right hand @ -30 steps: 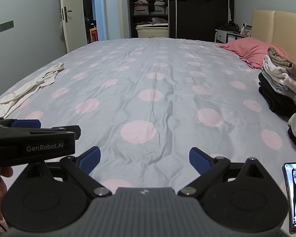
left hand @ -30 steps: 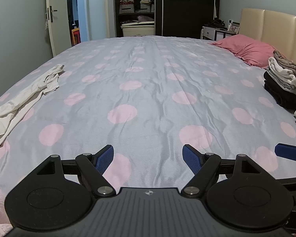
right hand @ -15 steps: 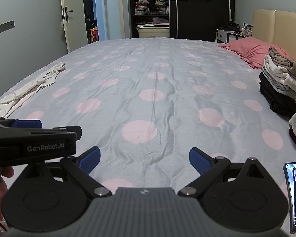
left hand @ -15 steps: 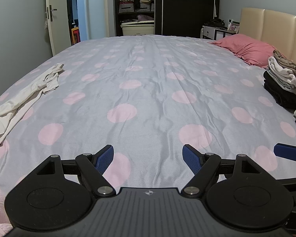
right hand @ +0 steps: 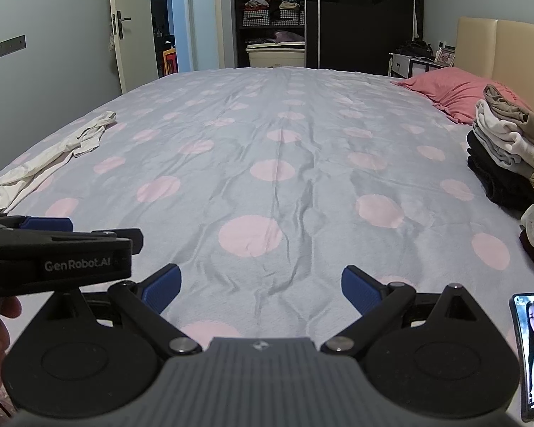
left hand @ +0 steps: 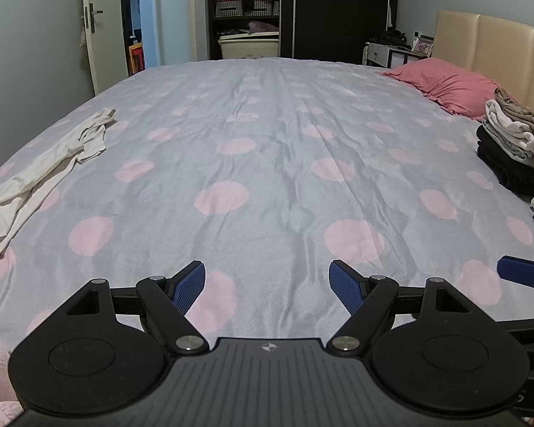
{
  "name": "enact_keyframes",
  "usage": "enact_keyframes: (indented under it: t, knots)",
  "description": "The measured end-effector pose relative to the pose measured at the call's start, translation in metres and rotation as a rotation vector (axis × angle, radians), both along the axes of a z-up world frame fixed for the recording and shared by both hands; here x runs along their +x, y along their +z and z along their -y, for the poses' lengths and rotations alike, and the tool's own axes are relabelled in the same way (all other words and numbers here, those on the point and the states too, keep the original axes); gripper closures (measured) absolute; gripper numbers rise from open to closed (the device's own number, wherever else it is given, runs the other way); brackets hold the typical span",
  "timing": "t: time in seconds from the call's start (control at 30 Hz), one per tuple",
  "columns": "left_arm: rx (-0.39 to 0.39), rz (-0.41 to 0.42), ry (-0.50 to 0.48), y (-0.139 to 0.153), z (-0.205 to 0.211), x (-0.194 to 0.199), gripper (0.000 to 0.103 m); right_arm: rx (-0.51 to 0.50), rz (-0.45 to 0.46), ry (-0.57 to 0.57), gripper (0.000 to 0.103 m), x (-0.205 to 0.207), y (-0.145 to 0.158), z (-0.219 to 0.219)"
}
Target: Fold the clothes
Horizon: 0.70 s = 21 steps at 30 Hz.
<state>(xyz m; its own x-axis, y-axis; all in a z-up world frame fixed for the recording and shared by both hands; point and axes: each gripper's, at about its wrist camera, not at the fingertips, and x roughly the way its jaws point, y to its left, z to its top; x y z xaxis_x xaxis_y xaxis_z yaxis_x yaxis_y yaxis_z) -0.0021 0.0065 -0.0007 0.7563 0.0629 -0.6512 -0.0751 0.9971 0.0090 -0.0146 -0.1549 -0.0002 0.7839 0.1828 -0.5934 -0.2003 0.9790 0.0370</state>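
Item: cream garment [left hand: 50, 163], unfolded, lying on the bed [left hand: 274, 163] well ahead and left of both grippers, long axis running away from them; left gripper [left hand: 267, 281] sitting nearer (both spread, holding nothing), right gripper [right hand: 260, 284] hovering alongside.

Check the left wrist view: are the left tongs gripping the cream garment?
No. The left tongs are open over bare bedsheet, while the cream garment lies apart near the bed's left edge.

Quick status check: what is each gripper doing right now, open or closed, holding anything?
Left gripper: open, holding nothing, above the grey bedsheet with pink dots.
Right gripper: open, holding nothing, above the same sheet.
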Motion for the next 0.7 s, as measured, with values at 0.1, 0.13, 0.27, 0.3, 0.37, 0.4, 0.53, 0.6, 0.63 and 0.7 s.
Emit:
enact_keyframes:
  t: [0.1, 0.13, 0.27, 0.3, 0.37, 0.4, 0.53, 0.6, 0.63, 0.7]
  knots:
    - [0.0, -0.012, 0.011, -0.002, -0.003, 0.001, 0.027, -0.001, -0.003, -0.002, 0.005, 0.001, 0.0, 0.001]
    - [-0.001, -0.015, 0.017, -0.002, -0.005, 0.002, 0.027, -0.001, -0.002, -0.003, 0.005, 0.001, 0.0, 0.001]
    - [-0.014, -0.026, 0.046, -0.002, -0.018, 0.004, 0.027, -0.005, -0.007, -0.007, 0.005, 0.003, 0.0, 0.003]
    - [-0.017, -0.032, 0.054, -0.003, -0.023, 0.005, 0.027, -0.008, -0.01, -0.007, 0.005, 0.003, -0.001, 0.003]
    - [-0.015, -0.044, 0.074, -0.005, -0.033, 0.007, 0.027, -0.014, -0.018, -0.009, 0.005, 0.005, -0.003, 0.005]
    - [-0.01, -0.049, 0.085, -0.006, -0.039, 0.009, 0.027, -0.016, -0.022, -0.01, 0.005, 0.006, -0.003, 0.005]
    - [0.047, -0.082, 0.136, -0.01, -0.069, 0.014, 0.027, -0.02, -0.033, -0.018, 0.005, 0.009, -0.004, 0.007]
    - [0.071, -0.109, 0.162, -0.011, -0.088, 0.018, 0.027, -0.016, -0.037, -0.017, 0.005, 0.01, -0.004, 0.007]
    - [0.079, -0.119, 0.175, -0.012, -0.097, 0.019, 0.027, -0.015, -0.041, -0.014, 0.005, 0.012, -0.004, 0.005]
    - [0.098, -0.141, 0.203, -0.015, -0.119, 0.022, 0.027, -0.015, -0.047, -0.004, 0.005, 0.013, -0.006, 0.002]
